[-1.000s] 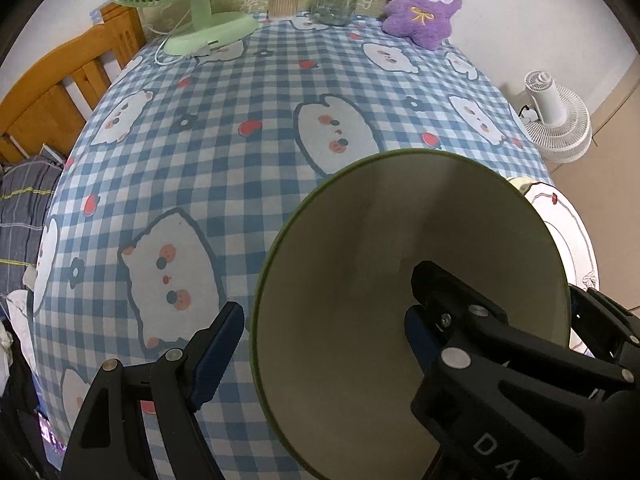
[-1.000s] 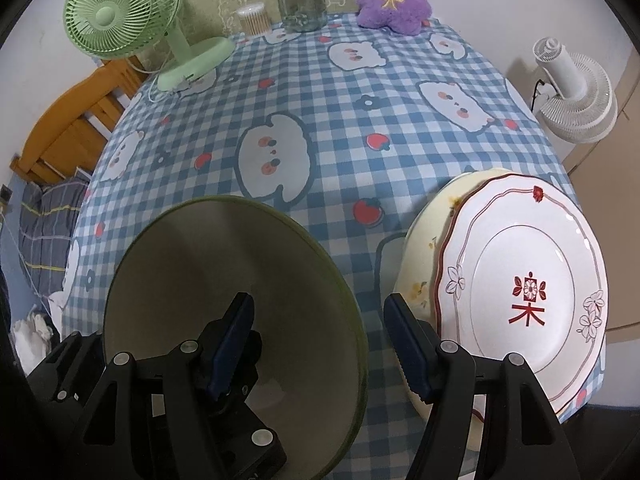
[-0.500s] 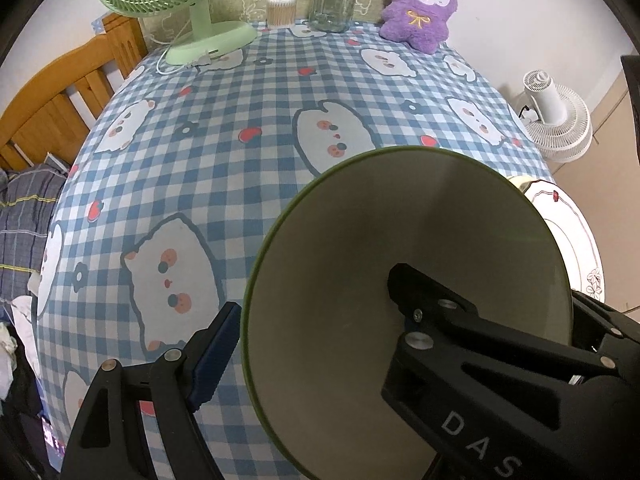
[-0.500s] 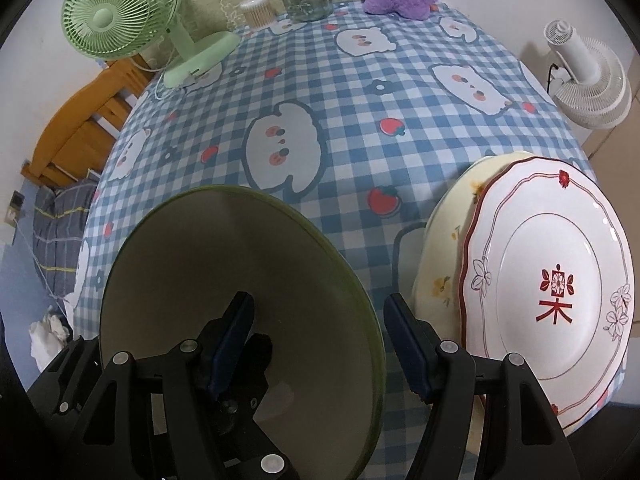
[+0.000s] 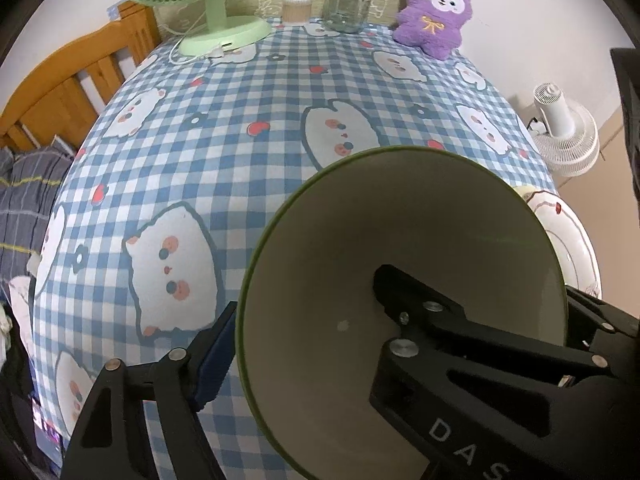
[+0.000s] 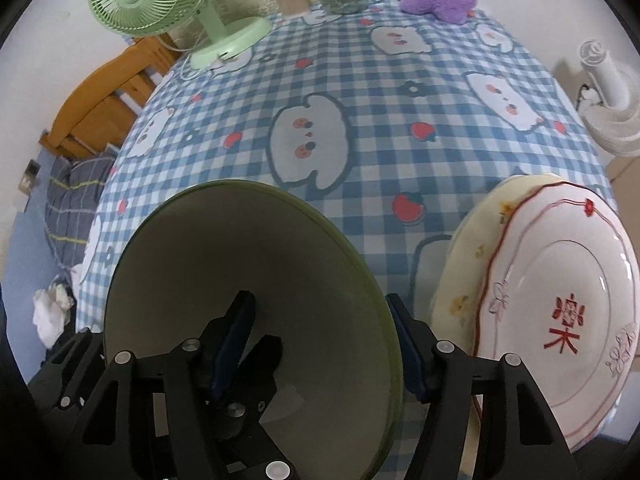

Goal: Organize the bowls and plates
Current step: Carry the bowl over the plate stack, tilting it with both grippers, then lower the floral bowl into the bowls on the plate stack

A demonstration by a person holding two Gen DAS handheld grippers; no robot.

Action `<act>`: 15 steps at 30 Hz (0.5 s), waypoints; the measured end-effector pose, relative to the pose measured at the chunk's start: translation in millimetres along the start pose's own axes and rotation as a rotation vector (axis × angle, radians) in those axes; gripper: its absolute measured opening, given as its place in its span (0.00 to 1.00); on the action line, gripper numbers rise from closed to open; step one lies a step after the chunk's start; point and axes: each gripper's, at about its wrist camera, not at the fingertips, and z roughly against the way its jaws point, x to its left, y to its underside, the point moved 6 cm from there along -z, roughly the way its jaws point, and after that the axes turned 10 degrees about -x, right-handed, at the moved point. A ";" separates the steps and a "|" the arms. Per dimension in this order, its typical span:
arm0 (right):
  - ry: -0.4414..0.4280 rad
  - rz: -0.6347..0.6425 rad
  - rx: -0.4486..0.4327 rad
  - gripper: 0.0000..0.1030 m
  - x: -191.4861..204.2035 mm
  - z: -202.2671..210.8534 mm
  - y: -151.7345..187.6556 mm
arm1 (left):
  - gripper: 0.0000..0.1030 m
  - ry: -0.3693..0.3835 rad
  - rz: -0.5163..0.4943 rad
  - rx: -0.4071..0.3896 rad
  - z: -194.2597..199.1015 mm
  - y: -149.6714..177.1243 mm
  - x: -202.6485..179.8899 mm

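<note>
You're closing both tongs, left (image 5: 308, 352) and right (image 6: 320, 344), across the green bowl's (image 6: 248, 280) opposite rim walls, plates (image 6: 560, 312) stacked just right.

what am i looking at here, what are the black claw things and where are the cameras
No robot here: a person holds a two-finger gripper in each hand, and a wide-angle camera on each one looks forward along its fingers. That is why black fingers with blue pads fill the bottom of both pictures.

One picture is from the left gripper, the other from the right gripper. Both look steeply down at a table with a blue checked tablecloth.

Each gripper has one finger inside the green-rimmed bowl and one outside, so the bowl's wall sits between its jaws. Both are closing, but neither clamps the wall yet.

To the right, a white plate with red markings lies on a cream plate. At the far edge stand a green fan, a glass jar and a purple plush toy.
</note>
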 end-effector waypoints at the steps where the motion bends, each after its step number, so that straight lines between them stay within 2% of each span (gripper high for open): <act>1: -0.011 0.001 0.004 0.63 0.8 -0.7 -0.5 | 0.76 0.000 0.002 -0.002 0.6 0.1 -0.8; 4: -0.017 -0.001 0.017 0.58 1.8 0.7 0.3 | 0.69 0.042 0.016 0.012 1.1 1.6 -4.3; 9: 0.015 -0.014 0.019 0.53 0.2 5.2 3.2 | 0.66 0.069 0.010 0.023 1.9 2.7 -7.9; 15: 0.067 -0.035 0.012 0.53 0.3 9.1 7.4 | 0.61 0.081 -0.013 0.037 4.8 4.8 -5.8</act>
